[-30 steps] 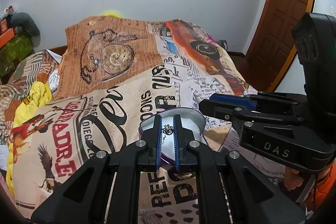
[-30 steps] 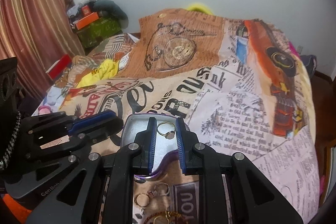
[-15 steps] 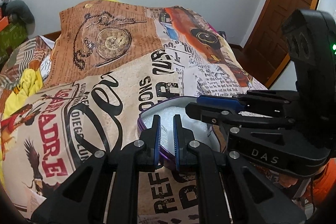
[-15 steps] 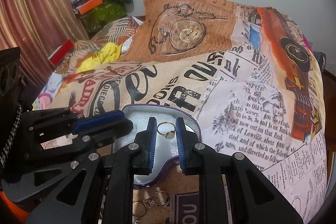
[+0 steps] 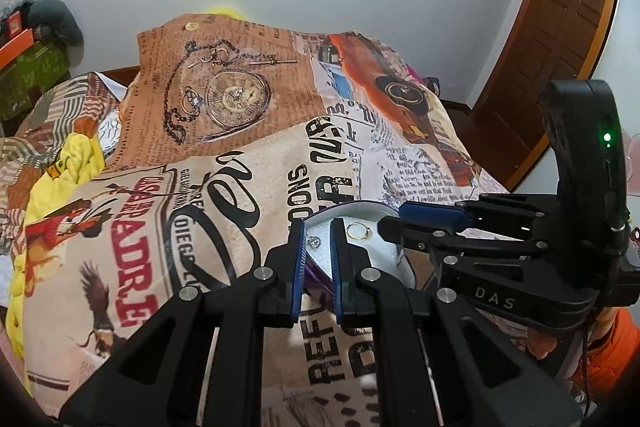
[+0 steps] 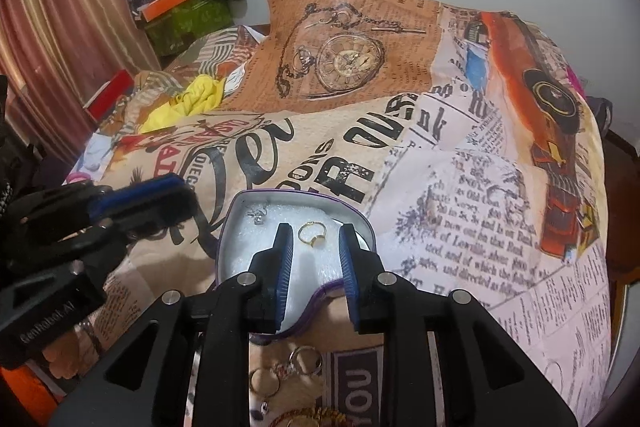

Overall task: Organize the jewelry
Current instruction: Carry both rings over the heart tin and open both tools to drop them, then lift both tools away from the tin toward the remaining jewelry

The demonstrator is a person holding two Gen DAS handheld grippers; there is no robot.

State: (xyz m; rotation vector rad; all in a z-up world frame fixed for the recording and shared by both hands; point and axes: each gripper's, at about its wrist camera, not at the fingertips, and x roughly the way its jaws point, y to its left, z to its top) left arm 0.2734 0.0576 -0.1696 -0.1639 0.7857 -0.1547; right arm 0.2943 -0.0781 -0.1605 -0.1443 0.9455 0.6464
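Observation:
A heart-shaped tin point(image 6: 362, 223) with a purple rim and white foam lining lies on the printed bedspread; it also shows in the left wrist view point(image 5: 362, 206). A gold ring point(image 6: 312, 233) and a small silver piece point(image 6: 258, 215) lie on the foam, and both show in the left wrist view, the ring point(image 5: 359, 231) and the silver piece point(image 5: 315, 241). My right gripper point(image 6: 316, 237) is open, its fingers on either side of the gold ring and empty. My left gripper point(image 5: 317, 231) is open a little and empty, above the tin's near-left edge.
Several loose rings point(image 6: 280, 375) and a gold chain point(image 6: 312, 417) lie on the bedspread in front of the tin. A yellow cloth point(image 6: 192, 99) lies at the bed's far left. Boxes and clutter point(image 6: 176, 7) stand by the curtain. A wooden door point(image 5: 560, 47) is at the right.
My right gripper has opened and let go of the gold ring, which now lies on the foam. My left gripper let go of the silver piece earlier and has drawn back left.

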